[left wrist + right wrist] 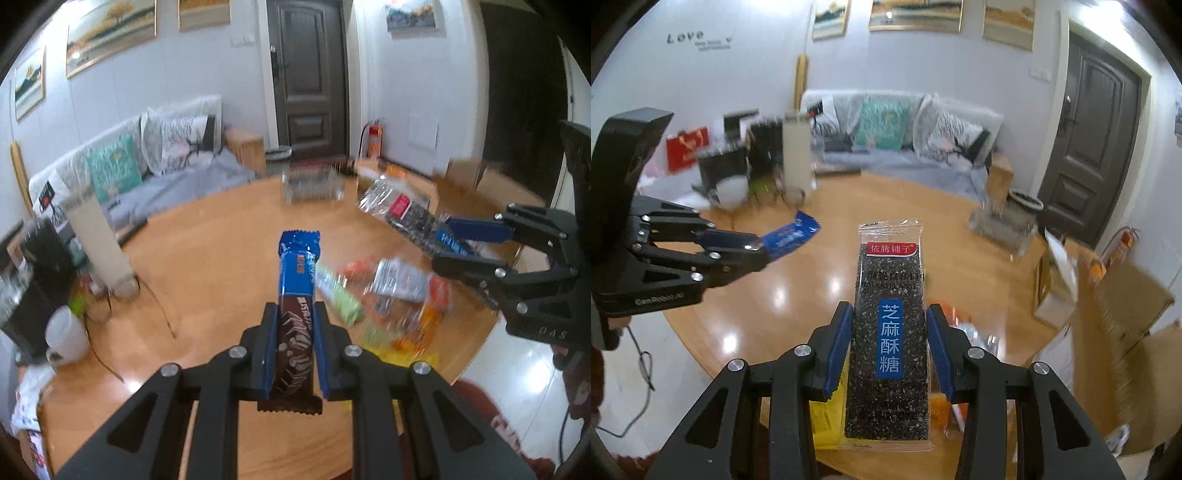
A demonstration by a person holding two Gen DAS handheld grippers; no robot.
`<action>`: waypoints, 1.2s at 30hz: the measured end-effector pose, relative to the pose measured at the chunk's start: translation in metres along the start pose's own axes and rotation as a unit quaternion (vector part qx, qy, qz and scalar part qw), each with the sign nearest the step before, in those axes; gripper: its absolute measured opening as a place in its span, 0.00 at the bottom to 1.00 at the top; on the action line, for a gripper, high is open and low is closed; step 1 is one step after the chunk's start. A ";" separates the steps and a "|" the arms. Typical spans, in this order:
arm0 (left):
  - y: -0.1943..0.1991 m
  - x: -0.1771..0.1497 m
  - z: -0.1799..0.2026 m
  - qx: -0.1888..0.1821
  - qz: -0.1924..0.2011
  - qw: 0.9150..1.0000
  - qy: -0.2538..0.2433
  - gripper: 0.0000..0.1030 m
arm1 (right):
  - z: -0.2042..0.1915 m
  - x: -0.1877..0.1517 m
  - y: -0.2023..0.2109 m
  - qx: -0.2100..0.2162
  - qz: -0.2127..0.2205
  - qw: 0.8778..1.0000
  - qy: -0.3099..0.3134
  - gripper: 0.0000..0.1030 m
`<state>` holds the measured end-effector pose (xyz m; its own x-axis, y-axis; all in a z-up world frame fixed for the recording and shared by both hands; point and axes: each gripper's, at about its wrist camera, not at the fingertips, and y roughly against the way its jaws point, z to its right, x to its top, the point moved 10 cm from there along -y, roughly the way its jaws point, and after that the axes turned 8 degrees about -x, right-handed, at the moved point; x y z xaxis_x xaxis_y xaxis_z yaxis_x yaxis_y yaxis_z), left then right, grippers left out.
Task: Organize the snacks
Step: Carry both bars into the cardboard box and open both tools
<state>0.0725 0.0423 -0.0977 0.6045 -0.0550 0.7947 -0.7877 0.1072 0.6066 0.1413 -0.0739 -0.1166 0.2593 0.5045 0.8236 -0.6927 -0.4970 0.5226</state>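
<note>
Round wooden table (229, 236) in living room, sofa (155, 162) and dark door (310, 74) behind. Left gripper (294, 317) up off table, blue pads pinching blue-and-brown chocolate bar (297, 295), bar pointing away along fingers. Right gripper (890, 332) also above table, pads clamped on sides of sesame candy bar (889, 332), clear wrapper, blue label. Loose snack pile (399, 295) lying on table below, blurred. Wire basket (314, 182) at far edge. Cardboard box (1126, 332) beside table, right.

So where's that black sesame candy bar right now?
The black sesame candy bar is gripped in the right gripper, lifted above the round wooden table, over the loose snacks.
</note>
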 end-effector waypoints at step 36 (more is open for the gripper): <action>-0.120 0.163 0.283 -0.203 -0.051 0.970 -0.126 0.15 | 0.255 -0.056 0.039 -0.097 -0.019 0.976 -0.194 0.36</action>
<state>0.2325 -0.2608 -0.0349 0.5886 -0.3211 0.7419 -0.5827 0.4676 0.6647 0.2711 -0.3017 -0.0862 0.4969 0.1968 0.8452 -0.7820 -0.3207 0.5344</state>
